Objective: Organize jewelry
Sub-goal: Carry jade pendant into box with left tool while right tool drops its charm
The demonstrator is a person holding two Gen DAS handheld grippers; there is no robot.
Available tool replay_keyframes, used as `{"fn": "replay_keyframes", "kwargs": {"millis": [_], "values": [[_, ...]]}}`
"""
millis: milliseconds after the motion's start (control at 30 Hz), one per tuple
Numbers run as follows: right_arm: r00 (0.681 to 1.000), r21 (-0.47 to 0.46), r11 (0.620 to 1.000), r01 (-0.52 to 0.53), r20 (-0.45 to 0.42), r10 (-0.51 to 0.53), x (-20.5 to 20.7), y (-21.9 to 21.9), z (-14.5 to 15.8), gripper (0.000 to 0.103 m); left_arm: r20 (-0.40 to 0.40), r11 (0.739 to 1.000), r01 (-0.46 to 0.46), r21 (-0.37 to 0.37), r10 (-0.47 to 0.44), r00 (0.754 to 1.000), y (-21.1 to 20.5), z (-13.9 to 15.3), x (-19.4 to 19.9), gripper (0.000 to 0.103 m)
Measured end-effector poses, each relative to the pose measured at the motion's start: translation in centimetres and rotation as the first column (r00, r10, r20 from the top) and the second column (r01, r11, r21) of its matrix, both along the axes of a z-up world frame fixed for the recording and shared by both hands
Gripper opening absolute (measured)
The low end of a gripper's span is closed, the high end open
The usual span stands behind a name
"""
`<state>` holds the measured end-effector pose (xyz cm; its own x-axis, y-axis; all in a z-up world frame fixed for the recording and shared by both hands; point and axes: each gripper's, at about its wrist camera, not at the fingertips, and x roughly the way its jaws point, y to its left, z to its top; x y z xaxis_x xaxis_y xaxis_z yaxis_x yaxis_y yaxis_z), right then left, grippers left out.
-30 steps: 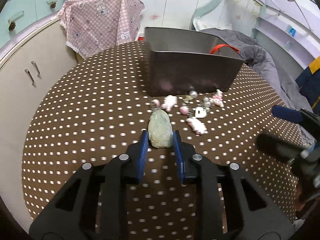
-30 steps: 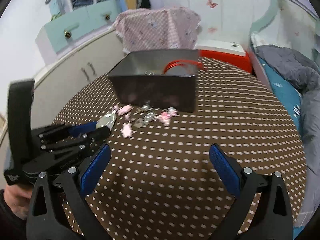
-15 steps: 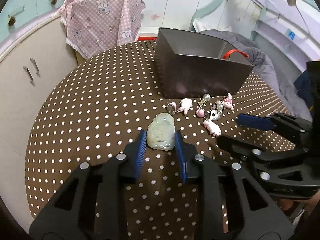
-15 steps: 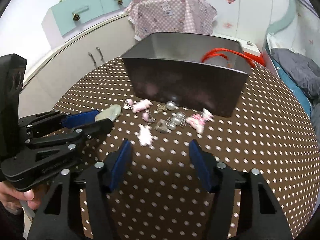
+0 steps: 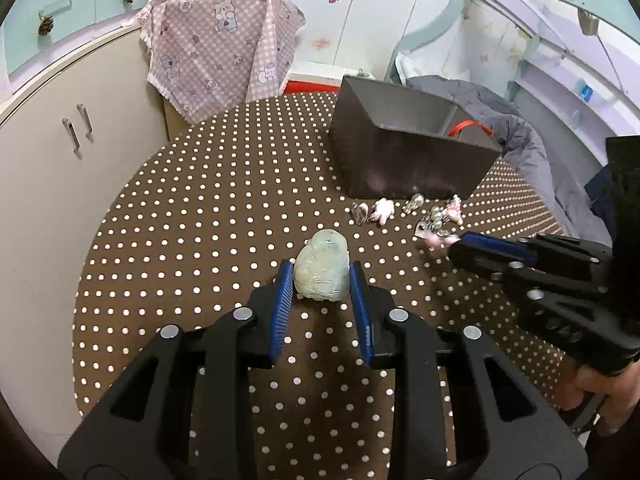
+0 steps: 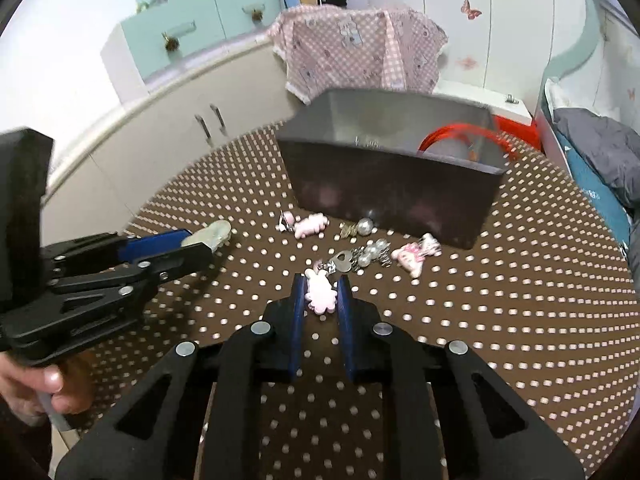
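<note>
My left gripper (image 5: pixel 321 280) is shut on a pale green jade pendant (image 5: pixel 322 270) and holds it just above the dotted brown table (image 5: pixel 200 220); it also shows in the right wrist view (image 6: pixel 208 236). My right gripper (image 6: pixel 320 294) is closed around a pink rabbit charm (image 6: pixel 320 294) lying on the table. Several small charms and pearl beads (image 6: pixel 370 252) lie in front of a dark metal box (image 6: pixel 392 184) that holds a red bangle (image 6: pixel 460 136).
A pink checked cloth (image 5: pixel 224 56) hangs behind the table. A cream cabinet (image 5: pixel 52 160) stands to the left. A bed with grey bedding (image 5: pixel 532 160) lies on the right. The round table's edge curves close on both sides.
My right gripper has moved in toward the charms and closed from wide open onto the pink rabbit charm. My left gripper still holds the jade pendant and has drawn back a little.
</note>
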<state>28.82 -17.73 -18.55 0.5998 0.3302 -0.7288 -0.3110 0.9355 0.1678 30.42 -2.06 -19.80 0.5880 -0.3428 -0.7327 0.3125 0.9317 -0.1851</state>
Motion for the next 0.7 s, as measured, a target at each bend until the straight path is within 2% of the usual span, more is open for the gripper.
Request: {"fn": "replay_keyframes", "kwargs": {"millis": [133,300,500,600,700], "values": [[0.999,0.040,0.999,0.004,0.046,-0.005,-0.9,-1.5,2.8,0.014,0.032,1.000,0.003,-0.017,-0.003,0.999,0.3,1.7,-0.1,0.028],[0.989,0.104,0.995,0.002,0.144,-0.017,-2.2,-4.0,8.0,0.014,0.104,0.999,0.013,-0.032,-0.010,0.995,0.4,4.9,-0.6,0.028],[0.962,0.099,0.995,0.010,0.271,-0.037,-1.4,-5.8,14.0,0.014,0.220,0.998,0.039,-0.045,-0.029,0.975,-0.6,10.0,0.0,0.028],[0.951,0.094,0.995,0.013,0.306,-0.041,-0.6,-6.2,15.8,0.014,0.258,0.997,0.052,-0.049,-0.038,0.966,-1.3,11.7,0.5,0.028],[0.949,0.095,0.995,0.011,0.312,-0.041,0.8,-6.4,16.2,0.015,0.281,0.997,0.063,-0.047,-0.048,0.959,-2.2,12.7,1.0,0.029]]}}
